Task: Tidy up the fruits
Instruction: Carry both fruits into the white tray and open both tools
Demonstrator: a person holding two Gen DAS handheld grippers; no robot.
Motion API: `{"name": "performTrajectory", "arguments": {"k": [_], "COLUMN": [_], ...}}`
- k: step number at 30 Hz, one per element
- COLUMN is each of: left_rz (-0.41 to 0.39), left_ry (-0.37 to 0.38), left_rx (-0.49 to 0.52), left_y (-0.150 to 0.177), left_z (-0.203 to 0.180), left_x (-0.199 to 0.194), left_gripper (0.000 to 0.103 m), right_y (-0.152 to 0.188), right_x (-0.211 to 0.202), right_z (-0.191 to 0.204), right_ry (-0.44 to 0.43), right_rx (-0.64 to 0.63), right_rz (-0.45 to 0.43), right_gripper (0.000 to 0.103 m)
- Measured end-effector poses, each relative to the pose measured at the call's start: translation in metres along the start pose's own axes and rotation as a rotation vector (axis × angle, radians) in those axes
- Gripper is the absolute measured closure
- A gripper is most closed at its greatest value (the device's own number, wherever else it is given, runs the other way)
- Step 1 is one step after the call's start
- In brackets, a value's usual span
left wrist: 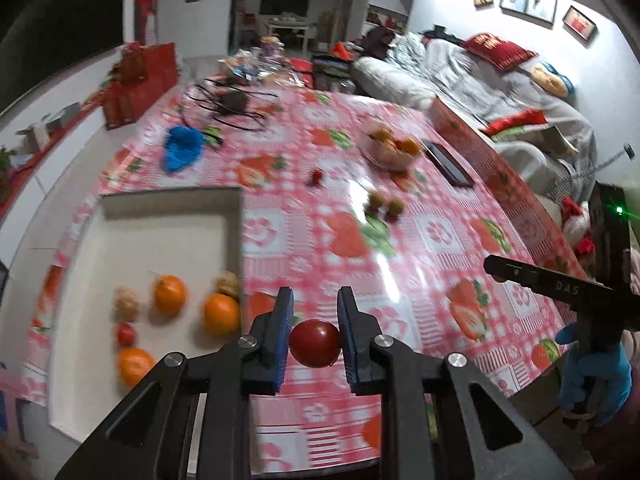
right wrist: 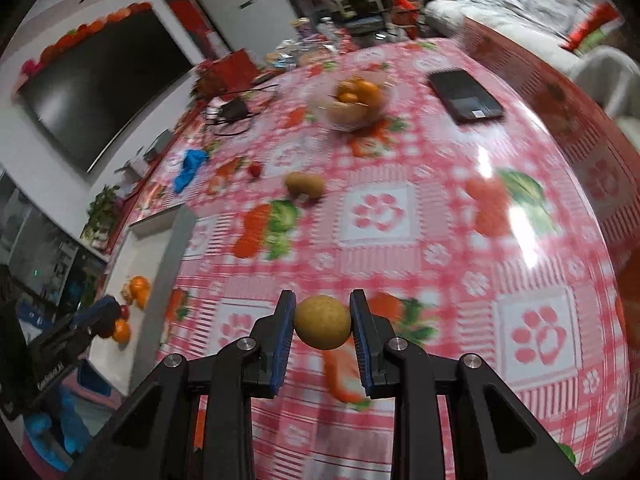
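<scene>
**Operator:** Left gripper (left wrist: 315,330) is clenched on a small dark-red fruit (left wrist: 315,343), carried above the bench (left wrist: 400,248) just off the tray's right wall. Right gripper (right wrist: 323,322) is grasping a round tan fruit (right wrist: 322,322), also aloft.

**Spotter:** Where's the tray from you?

**Operator:** White tray (left wrist: 160,236) sits at about 9 o'clock from the red fruit, already holding oranges (left wrist: 221,314) and a few smaller pieces. My worry is the grip: both fruits are round and smooth, pinched only at their sides, so a quick swing could roll one out.

**Spotter:** Anything else?

**Operator:** Both views are blurred, so we're moving fast. Dropping onto the crowded near corner could knock those oranges about, and both grippers heading for the tray together might clash.
</scene>
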State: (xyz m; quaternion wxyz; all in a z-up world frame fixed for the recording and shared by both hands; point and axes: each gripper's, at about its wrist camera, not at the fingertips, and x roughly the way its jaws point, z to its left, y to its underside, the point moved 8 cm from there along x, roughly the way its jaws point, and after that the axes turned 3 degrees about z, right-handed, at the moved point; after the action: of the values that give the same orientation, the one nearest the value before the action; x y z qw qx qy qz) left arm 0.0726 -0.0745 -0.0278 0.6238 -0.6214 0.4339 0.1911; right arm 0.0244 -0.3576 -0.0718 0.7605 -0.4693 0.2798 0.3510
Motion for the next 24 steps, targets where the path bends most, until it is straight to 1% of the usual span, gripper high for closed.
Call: {"name": "performTrajectory", "arguments": {"k": [5,8,12,15,16,19,22,24], "left_rz": [-0.043,-0.064,-0.070,-0.059,-0.049,-0.006,0.039,0.060], "left_ry": [-0.055,-0.111,-0.168,-0.187,-0.197,-0.204,-0.207,-0.209], "left_rx": [-0.053,-0.069,-0.083,-0.109,-0.117,-0.142,-0.156,-0.162], "left_y": [-0.022,-0.033,-0.042,-0.042,-0.041,-0.032,-0.021,-0.015], "left_z": [0.051,0.082,0.115,0.130,0.135,0.147,0.155,0.160], "left_x": [-0.032,-0.047,-0.055,-0.047,-0.041,-0.016,0.008,0.021], "left_gripper": [0.078,0.078,0.078,0.078,0.078,0.078,0.078,0.078], "right_y": [-0.026,-0.038,-0.049,-0.052,-0.052,-0.049,-0.044,-0.041], "right_x": [0.001,0.005,0.015,0.030,0.039,0.062,0.092,0.111], "right_z": [0.056,0.092,0.142,0.180,0.195,0.224,0.245,0.252], "right_ry": [-0.066,-0.104,-0.146,-0.162,-0.168,-0.183,-0.191,-0.180], "right_rx": [-0.081,-0.131,-0.205,-0.269,-0.293,-0.330,-0.350,-0.363], "right_rz": [0.005,0.018,0.042,0.068,0.079,0.117,0.172,0.202], "right_gripper": [0.074,0.073,0.074,0.074,0.074,0.074,0.074,0.074]}}
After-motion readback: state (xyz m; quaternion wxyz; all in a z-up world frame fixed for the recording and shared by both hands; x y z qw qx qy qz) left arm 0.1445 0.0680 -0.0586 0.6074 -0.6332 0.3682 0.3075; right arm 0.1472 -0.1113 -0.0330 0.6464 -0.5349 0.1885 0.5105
